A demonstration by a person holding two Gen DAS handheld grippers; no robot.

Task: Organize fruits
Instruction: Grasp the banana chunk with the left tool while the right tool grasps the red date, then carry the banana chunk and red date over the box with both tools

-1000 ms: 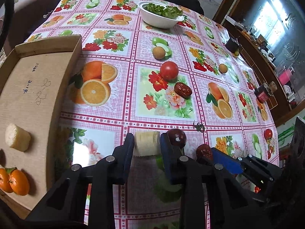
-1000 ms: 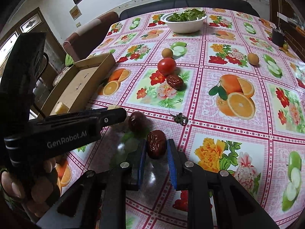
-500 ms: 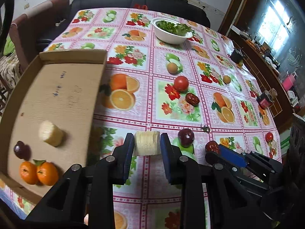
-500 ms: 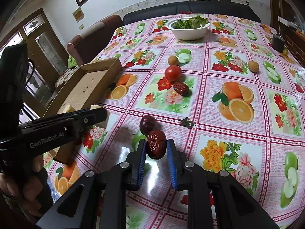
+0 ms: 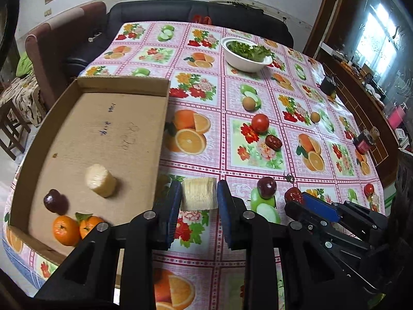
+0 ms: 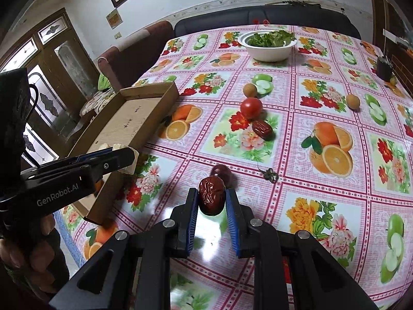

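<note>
At about nine o'clock in the left wrist view sits the cardboard tray (image 5: 121,129), already holding a pale banana chunk (image 5: 101,184), a dark plum (image 5: 53,200) and two tangerines (image 5: 69,229). The left hand-held gripper (image 5: 198,196) is clamped on a second banana chunk (image 5: 198,193), and over the last second it has risen from the desk (image 5: 232,98) and swung toward the tray, whose wall now lies just beside it at nine o'clock. To its right, at three o'clock, the right hand-held gripper (image 6: 212,201) is closed on a wrinkled red date (image 6: 211,195), which has likewise been lifted clear of the cloth; another dark plum (image 6: 222,172) rests on the desk just beyond it at twelve o'clock. Both pick-ups look complete, so the carry to the tray seems the step in hand. Farther right, toward one o'clock, a tomato (image 6: 251,107), a second date (image 6: 261,128), two small brown fruits (image 6: 249,90) and a bowl of greens (image 6: 268,44) remain on the desk, so much sorting appears left.
</note>
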